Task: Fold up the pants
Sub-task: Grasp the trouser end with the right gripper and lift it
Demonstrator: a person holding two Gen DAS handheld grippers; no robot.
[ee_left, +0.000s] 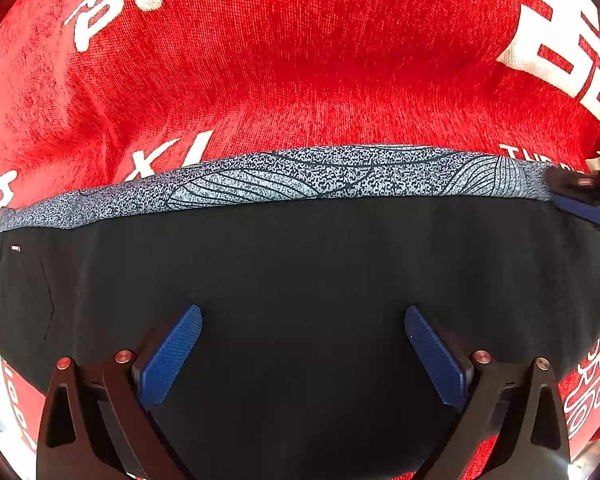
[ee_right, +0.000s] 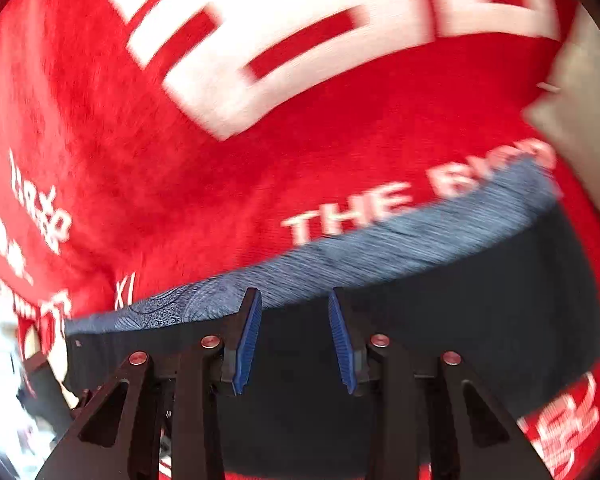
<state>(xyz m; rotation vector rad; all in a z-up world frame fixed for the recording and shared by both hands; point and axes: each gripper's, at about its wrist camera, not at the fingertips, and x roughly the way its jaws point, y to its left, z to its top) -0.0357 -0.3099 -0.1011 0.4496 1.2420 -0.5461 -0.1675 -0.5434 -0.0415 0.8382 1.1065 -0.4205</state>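
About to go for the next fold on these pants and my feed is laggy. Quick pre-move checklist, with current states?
1. Left gripper open, nothing held: ok.
2. Right gripper open, nothing held: ok.
3. Black pants flat under the left gripper: ok.
4. Patterned grey band exposed along the far edge: ok.
5. Right wrist view sharp enough to aim: not ok, blurred.
6. Red blanket smooth beyond the pants: not ok, wrinkled.

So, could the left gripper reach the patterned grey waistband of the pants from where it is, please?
Probably yes: the left gripper is open over the black pants, and nothing lies between it and the waistband ahead.
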